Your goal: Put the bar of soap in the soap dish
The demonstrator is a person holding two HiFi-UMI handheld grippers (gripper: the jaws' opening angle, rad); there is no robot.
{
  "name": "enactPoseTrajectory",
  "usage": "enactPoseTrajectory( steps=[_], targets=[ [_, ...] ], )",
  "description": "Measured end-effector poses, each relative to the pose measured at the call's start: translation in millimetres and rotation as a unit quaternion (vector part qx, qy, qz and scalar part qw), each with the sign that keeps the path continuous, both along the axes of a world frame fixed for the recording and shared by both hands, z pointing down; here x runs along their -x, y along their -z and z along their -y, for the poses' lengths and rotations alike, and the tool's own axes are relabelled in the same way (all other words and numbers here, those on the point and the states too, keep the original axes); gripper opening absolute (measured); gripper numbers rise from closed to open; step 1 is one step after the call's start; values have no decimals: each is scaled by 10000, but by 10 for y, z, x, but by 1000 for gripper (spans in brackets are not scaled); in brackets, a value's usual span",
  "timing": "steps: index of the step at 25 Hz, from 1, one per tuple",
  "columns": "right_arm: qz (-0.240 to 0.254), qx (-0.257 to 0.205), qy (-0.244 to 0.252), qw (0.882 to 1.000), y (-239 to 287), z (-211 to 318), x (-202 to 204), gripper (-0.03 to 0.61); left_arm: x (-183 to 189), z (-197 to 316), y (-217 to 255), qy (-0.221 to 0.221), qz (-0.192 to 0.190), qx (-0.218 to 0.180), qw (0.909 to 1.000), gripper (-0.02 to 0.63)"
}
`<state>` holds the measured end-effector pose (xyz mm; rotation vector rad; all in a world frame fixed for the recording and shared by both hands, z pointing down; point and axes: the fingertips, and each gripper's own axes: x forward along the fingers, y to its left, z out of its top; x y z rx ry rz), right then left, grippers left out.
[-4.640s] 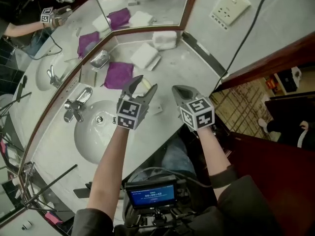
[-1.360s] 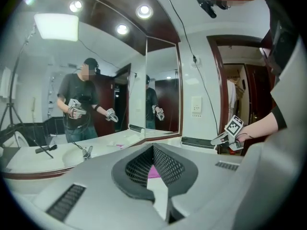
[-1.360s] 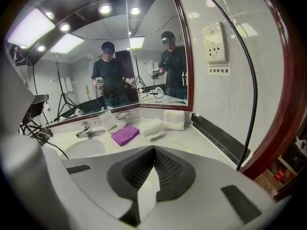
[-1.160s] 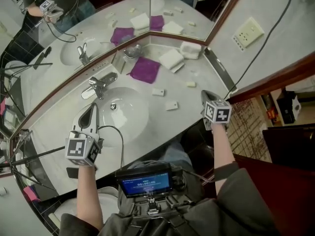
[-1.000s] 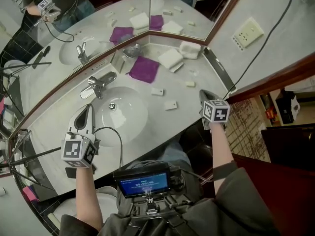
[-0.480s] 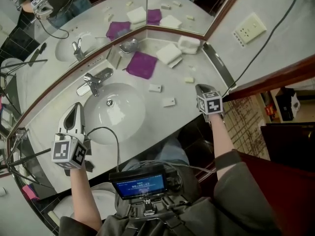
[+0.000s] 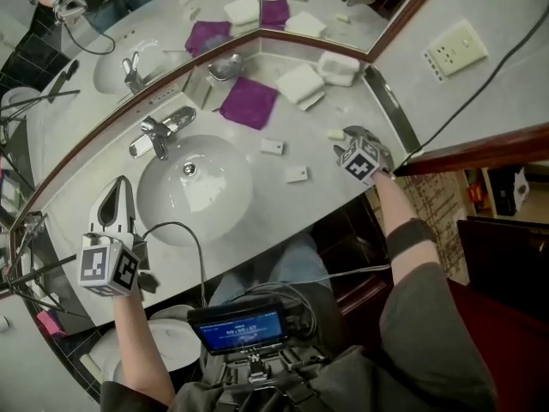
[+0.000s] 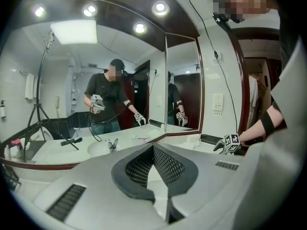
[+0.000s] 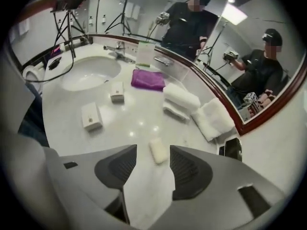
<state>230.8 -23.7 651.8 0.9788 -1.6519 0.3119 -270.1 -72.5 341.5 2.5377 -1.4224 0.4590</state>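
A small cream bar of soap [image 7: 335, 134] [image 9: 158, 150] lies on the white marble counter [image 7: 283, 204] near the right wall. My right gripper [image 7: 347, 142] [image 9: 152, 157] points steeply down just over it. Its jaws have just been opening and now stand apart, with the soap on the counter just beyond the tips, untouched by the pads. A shiny metal soap dish [image 7: 225, 68] stands at the back by the mirror corner. My left gripper [image 7: 111, 201] [image 8: 153, 149] hovers shut and empty over the counter's front left edge.
A purple cloth [image 7: 250, 103] and folded white towels [image 7: 300, 82] lie at the back. Two small white boxes [image 7: 272, 146] [image 7: 297, 175] sit between sink and soap. The basin [image 7: 193, 187] and faucet [image 7: 163, 131] are left of centre. A mirror lines the back.
The right gripper has dropped toward the counter and rolled over, ending just above the soap bar. The left gripper has drifted slightly toward the counter's front left.
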Motion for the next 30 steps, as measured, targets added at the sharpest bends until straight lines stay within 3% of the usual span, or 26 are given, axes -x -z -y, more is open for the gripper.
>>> enactPoseTrajectory(
  steps=[6, 12, 16, 17, 23, 30],
  targets=[
    [-203, 637, 716, 9952, -360, 101, -105, 262, -75, 45, -95, 178, 100, 66, 9998, 0],
    [-96, 1125, 1075, 9878, -640, 153, -142, 261, -165, 69, -191, 307, 155, 129, 9993, 0],
    [37, 1443, 1306, 9809, -735, 86, -93, 188, -169, 72, -218, 389, 141, 133, 9991, 0],
    [61, 1473, 1316, 9803, -738, 79, -87, 153, -163, 70, -220, 397, 142, 131, 9990, 0],
    [55, 1548, 1257, 9799, -691, 67, -87, 147, -132, 77, -194, 378, 153, 116, 9991, 0],
    [167, 1199, 1083, 9867, -479, 184, 9, 147, -69, 50, -189, 334, 154, 104, 9993, 0]
  ],
)
